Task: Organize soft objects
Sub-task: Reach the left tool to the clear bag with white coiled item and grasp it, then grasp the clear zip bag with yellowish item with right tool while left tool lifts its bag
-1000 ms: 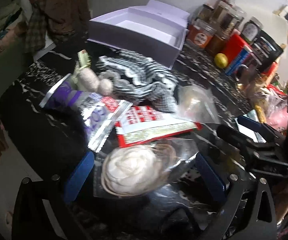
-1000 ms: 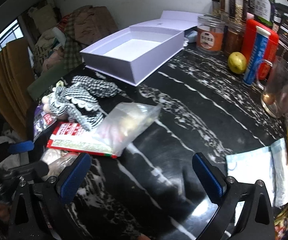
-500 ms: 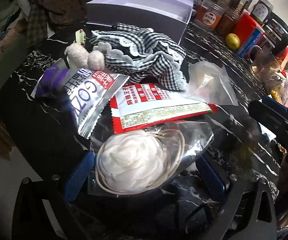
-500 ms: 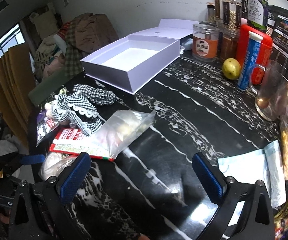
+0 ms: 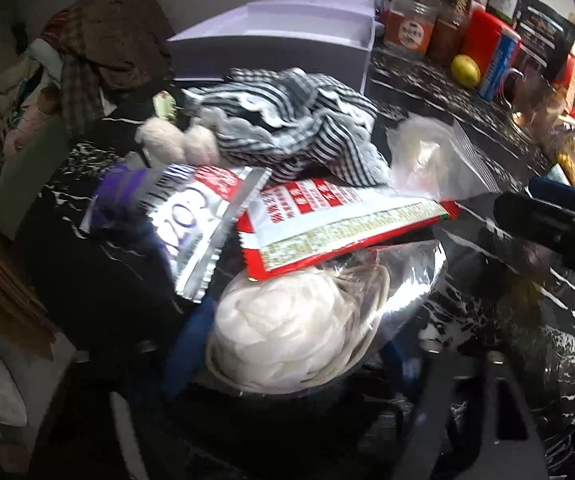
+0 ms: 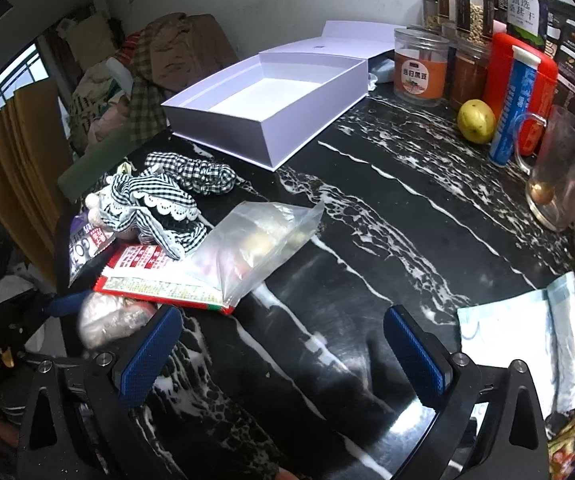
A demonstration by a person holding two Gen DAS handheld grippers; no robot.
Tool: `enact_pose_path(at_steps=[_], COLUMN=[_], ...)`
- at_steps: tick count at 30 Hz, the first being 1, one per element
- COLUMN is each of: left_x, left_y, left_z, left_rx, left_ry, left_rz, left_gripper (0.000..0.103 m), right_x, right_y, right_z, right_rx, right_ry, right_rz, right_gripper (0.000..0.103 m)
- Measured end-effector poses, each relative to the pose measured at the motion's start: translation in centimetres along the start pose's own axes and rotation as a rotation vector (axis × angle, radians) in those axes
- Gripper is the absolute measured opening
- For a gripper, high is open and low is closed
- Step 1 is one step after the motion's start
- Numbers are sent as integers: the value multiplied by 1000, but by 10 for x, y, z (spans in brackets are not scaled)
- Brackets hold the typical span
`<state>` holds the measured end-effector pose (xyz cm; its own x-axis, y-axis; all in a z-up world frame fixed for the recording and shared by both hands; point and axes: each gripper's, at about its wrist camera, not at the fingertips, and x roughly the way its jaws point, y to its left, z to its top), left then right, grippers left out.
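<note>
A clear bag holding a white soft coil [image 5: 283, 332] lies at the near edge of the black marble table [image 6: 367, 240]. My left gripper [image 5: 291, 352] is closing on it, and both blue pads press its sides. A red packet [image 5: 347, 224] overlaps the bag's top. Behind are a silver-purple packet [image 5: 191, 216], a small plush toy [image 5: 175, 144], a black-and-white checked cloth [image 5: 287, 128] and a clear zip bag [image 5: 427, 160]. The open white box [image 6: 223, 136] stands at the back, empty. My right gripper [image 6: 283, 356] hovers open over bare table, right of the pile.
Jars [image 6: 419, 64], a red canister [image 6: 527, 80], a lemon [image 6: 475, 120] and a glass mug [image 6: 563, 176] line the back right. A white-blue pack [image 6: 519, 344] lies near the right edge. Piled clothes [image 6: 159, 64] sit beyond the table's left side.
My left gripper dropped lower over the bagged white coil and its jaws went from wide open to pressing the bag's sides. The right gripper stayed put.
</note>
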<state>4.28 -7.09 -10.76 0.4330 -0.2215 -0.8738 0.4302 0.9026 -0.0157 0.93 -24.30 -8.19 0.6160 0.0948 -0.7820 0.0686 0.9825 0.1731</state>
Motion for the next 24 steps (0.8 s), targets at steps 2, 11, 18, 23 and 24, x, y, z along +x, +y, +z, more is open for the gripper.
enact_pose_path(at_steps=[2, 11, 18, 23, 24], left_x=[-3, -34, -61, -73, -73], left_y=[3, 11, 21, 34, 35], left_z=[0, -3, 0, 6, 6], left_rx=[-6, 3, -12, -51, -54], left_ry=[-10, -75, -122, -155, -159], left_rz=[-15, -132, -149, -160, -159], left_gripper=[65, 63, 63, 63, 63], right_x=[4, 16, 26, 35, 38], right_y=[1, 11, 21, 21, 21], right_z=[0, 12, 28, 34, 35], right_rx=[-1, 18, 24, 49, 53], right_ry=[7, 4, -8, 1, 9], right_rz=[7, 49, 39, 40, 34], right_gripper=[103, 102, 102, 102, 102])
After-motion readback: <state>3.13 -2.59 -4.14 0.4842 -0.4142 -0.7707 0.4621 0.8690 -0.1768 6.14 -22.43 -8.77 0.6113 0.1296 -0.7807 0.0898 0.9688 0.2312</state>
